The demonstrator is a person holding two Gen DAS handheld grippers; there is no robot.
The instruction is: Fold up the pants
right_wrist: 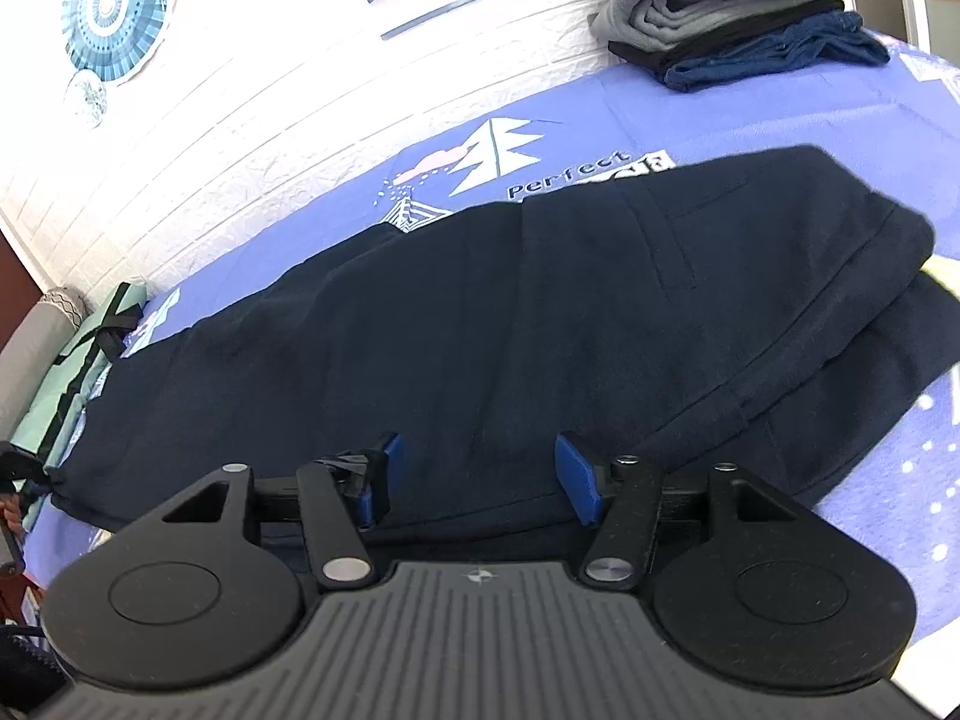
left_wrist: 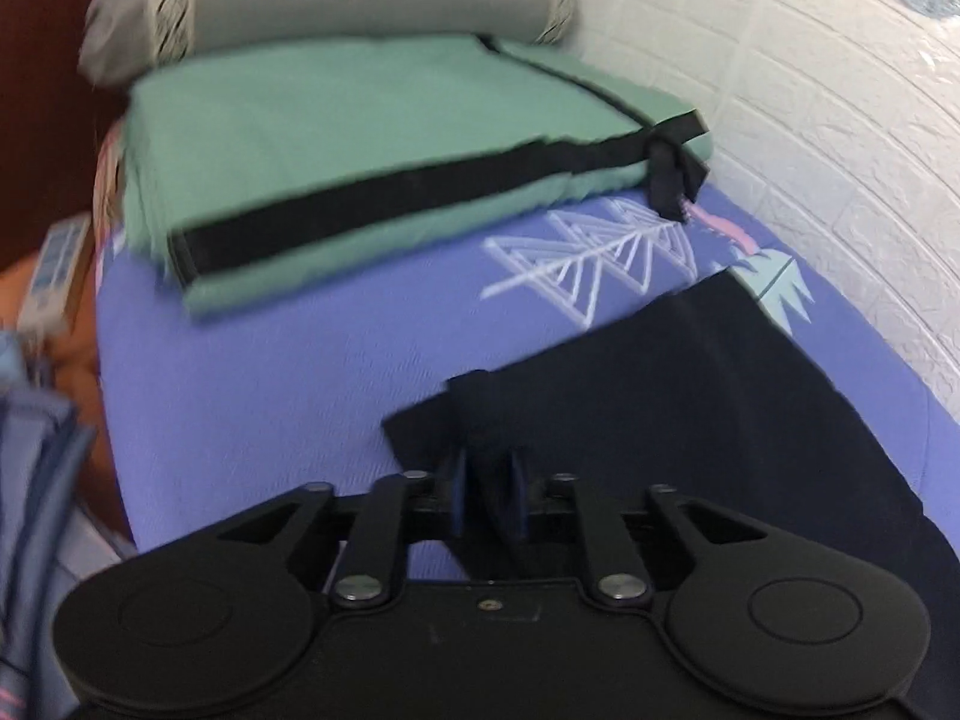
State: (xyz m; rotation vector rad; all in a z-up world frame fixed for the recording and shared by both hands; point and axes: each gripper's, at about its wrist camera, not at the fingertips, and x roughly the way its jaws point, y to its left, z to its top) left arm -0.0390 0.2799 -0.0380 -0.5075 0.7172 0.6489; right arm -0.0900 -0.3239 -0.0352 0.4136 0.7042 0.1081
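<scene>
Bed takes up most of the room view: purple-blue printed sheet, white brick-pattern wall along the far side with blue paper fans stuck on it.

Pants, dark navy, lie stretched lengthwise across the sheet. Legs look stacked one on the other, so I'd call the lengthwise fold done. Waistband end sits toward the clothes pile, hem end toward the pillow. Cross folds not yet made; roughly a third of the way through, my estimate.

Stack of folded clothes at one end of the bed: grey, black, blue, red layers, well apart from the pants. At the other end a folded green blanket with black trim, grey bolster pillow behind it against the headboard.

Left gripper: fingers nearly closed, pinching a raised corner of the dark fabric at the hem end, cloth bunched between the pads. Frame is blurred, so exact grip depth is unclear.

Right gripper: fingers spread wide, nothing held, hovering over the near edge of the pants around mid-length. Can't tell whether the tips touch the cloth.

Likely next: carry the hem toward the waistband.
</scene>
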